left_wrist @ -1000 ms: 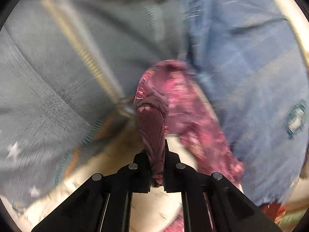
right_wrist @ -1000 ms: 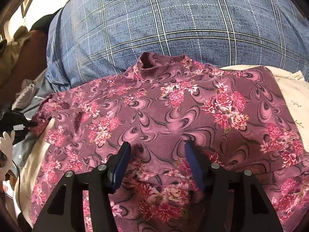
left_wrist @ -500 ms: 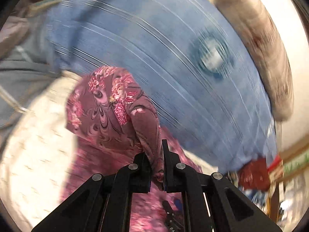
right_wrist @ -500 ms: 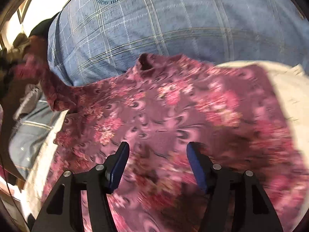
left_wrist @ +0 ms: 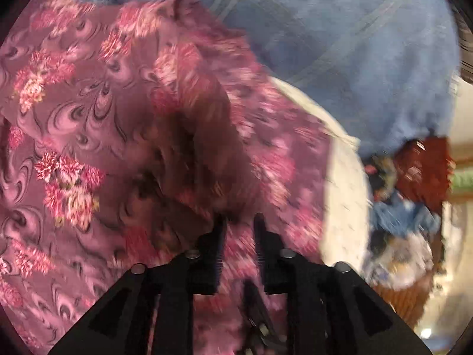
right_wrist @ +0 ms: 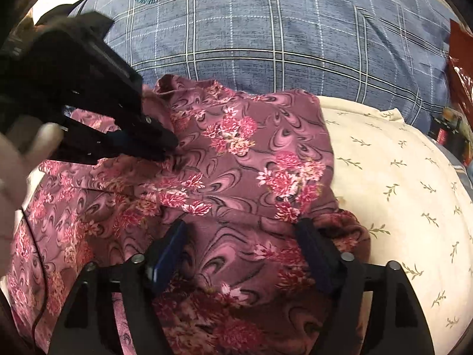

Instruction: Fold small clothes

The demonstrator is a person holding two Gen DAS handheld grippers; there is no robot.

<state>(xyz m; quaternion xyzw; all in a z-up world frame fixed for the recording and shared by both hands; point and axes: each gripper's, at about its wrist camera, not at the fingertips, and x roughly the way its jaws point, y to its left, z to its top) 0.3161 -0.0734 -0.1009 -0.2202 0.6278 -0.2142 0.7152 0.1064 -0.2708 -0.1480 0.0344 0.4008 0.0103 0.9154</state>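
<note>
Floral garment [right_wrist: 251, 159] under spread right hand-held gripper [right_wrist: 242, 245]; left hand-held gripper [left_wrist: 238, 227] slightly parted above it.

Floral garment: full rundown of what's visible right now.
The floral garment is soft maroon knit-looking fabric printed with pink flowers and swirls. It lies rumpled on the cream sprigged sheet, its top edge against the blue plaid pillow. Its left side is folded in over the middle. The left hand-held gripper has its tips on that fold; its jaws look slightly parted. The right hand-held gripper hovers open over the lower part.
</note>
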